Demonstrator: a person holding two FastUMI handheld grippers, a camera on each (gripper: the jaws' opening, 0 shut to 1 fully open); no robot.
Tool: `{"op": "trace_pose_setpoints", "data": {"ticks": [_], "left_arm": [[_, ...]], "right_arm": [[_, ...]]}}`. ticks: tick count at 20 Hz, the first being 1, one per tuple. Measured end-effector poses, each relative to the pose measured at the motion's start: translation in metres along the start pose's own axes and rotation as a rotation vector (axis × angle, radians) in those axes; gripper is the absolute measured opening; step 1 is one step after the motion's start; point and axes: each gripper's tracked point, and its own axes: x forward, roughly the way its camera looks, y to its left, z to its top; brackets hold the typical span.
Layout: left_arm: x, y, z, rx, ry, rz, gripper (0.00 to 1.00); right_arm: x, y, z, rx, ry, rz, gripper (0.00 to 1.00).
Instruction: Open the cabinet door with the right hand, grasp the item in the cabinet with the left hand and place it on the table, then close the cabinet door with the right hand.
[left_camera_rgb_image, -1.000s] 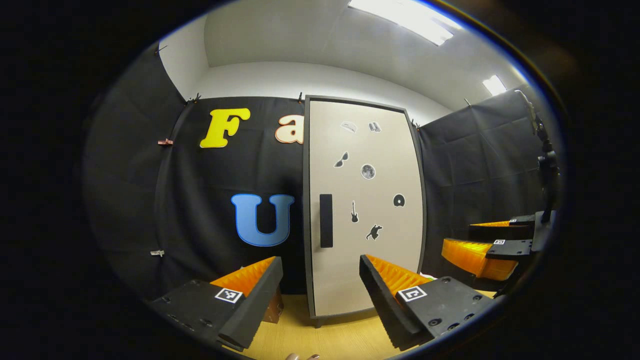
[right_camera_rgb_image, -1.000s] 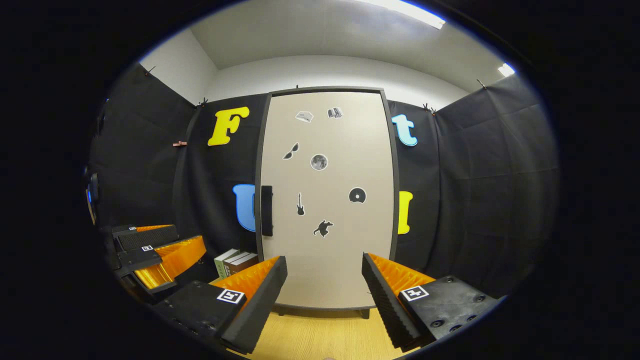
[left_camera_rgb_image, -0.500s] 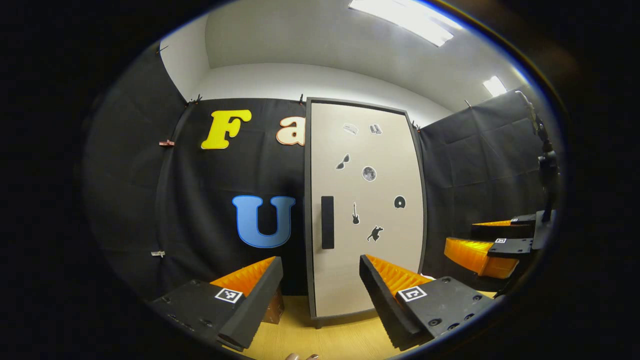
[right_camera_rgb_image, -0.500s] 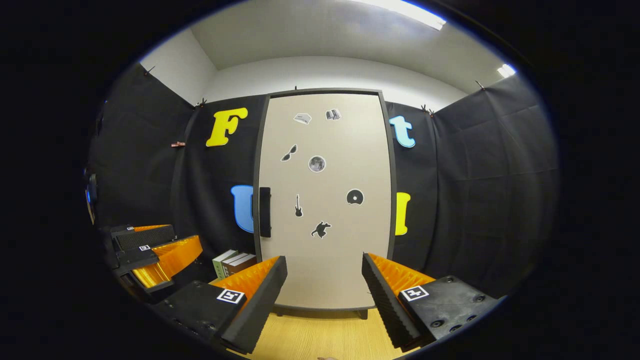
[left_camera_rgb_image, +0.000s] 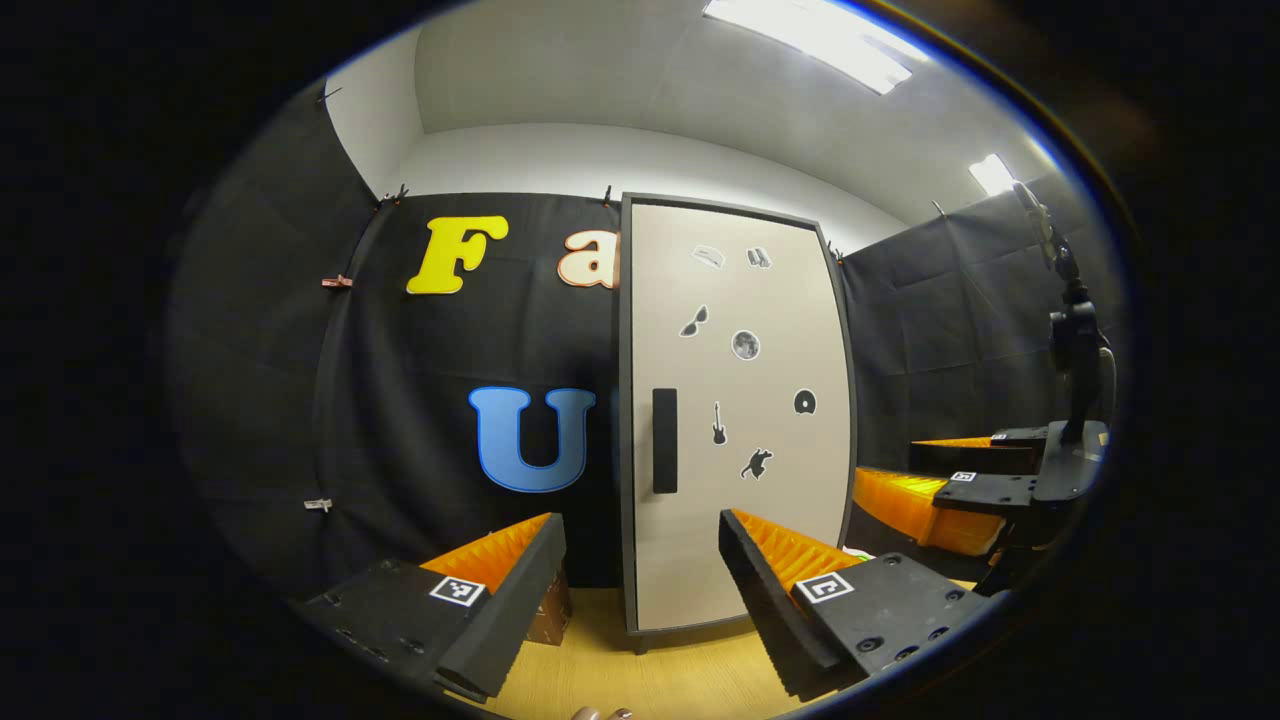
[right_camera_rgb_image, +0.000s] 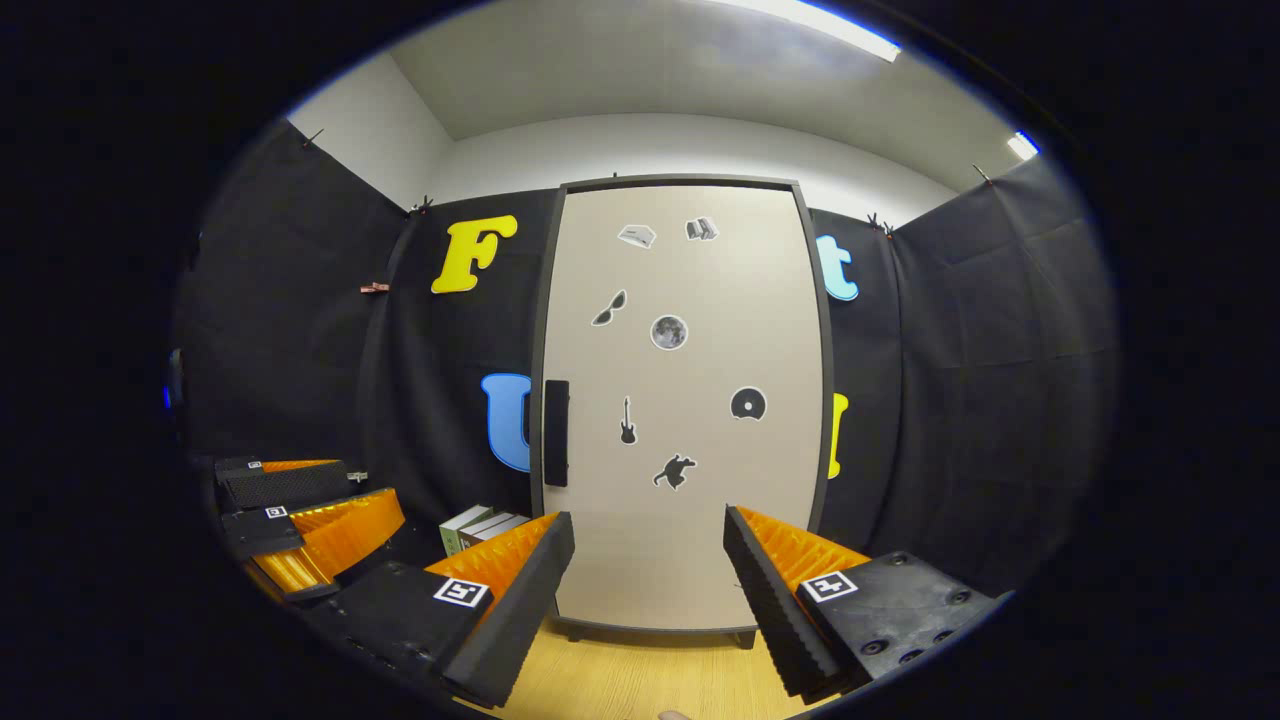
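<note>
Cabinet stands upright on the wooden counter, backed against the black cloth wall. Tall, pale front, dark frame. Seen off to the right in the left gripper view.

Cabinet door shut flush in its frame. Small dark stickers scattered over it. The item inside is hidden behind the door; cannot tell what it is.

Right claw spread wide, holding nothing, pointed at the lower part of the door, clear of it. Also seen at the right edge of the left gripper view, jaws apart, with a dark stand rising behind it.

Left claw likewise wide open and empty, low over the counter, aimed at the cabinet's left edge. Seen again at lower left of the right gripper view, jaws apart.

Books standing in a short row on the counter, just left of the cabinet's foot.

Door handle: dark vertical bar on the door's left edge, about mid-height, no claw touching it. In the left gripper view it sits above the gap between the fingers.
</note>
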Motion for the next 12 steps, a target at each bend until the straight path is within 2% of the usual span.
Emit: {"op": "trace_pose_setpoints", "data": {"ticks": [6,12], "left_arm": [[-0.004,0.018,-0.009,0.002,0.017,0.016,0.97],[-0.007,0.047,-0.013,0.028,0.032,0.048,0.97]], "right_arm": [[0.041,0.037,-0.006,0.05,0.025,0.045,0.97],[0.079,0.084,-0.015,0.036,0.039,0.111,0.97]]}}
